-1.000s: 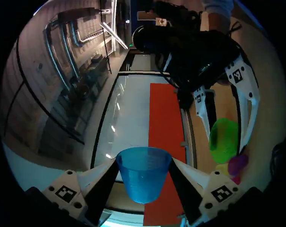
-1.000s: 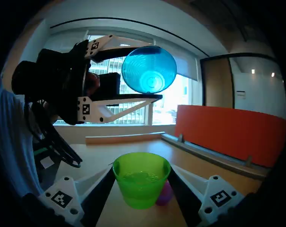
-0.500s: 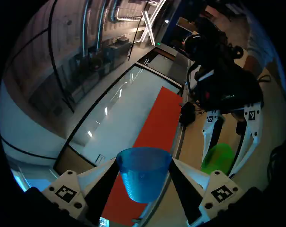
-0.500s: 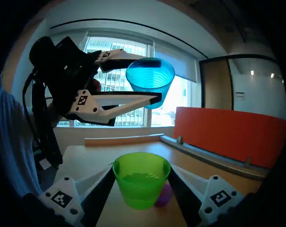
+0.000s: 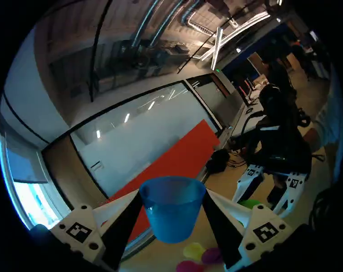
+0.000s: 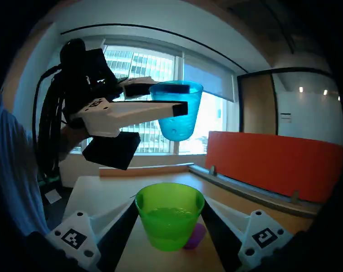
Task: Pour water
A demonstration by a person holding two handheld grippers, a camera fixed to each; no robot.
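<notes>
Fingers of the left gripper point(image 5: 172, 199) are clasping the blue cup point(image 5: 172, 217) by its sides in the left gripper view, holding it upright before an orange divider point(image 5: 171, 165). In the right gripper view, the right gripper point(image 6: 169, 206) is clenching its fingers on the green cup point(image 6: 169, 222), which is carrying liquid low over the bench point(image 6: 103, 195), away from the divider's edge, with a purple disc point(image 6: 197, 235) just beside it. The blue cup is hanging upright high above.
</notes>
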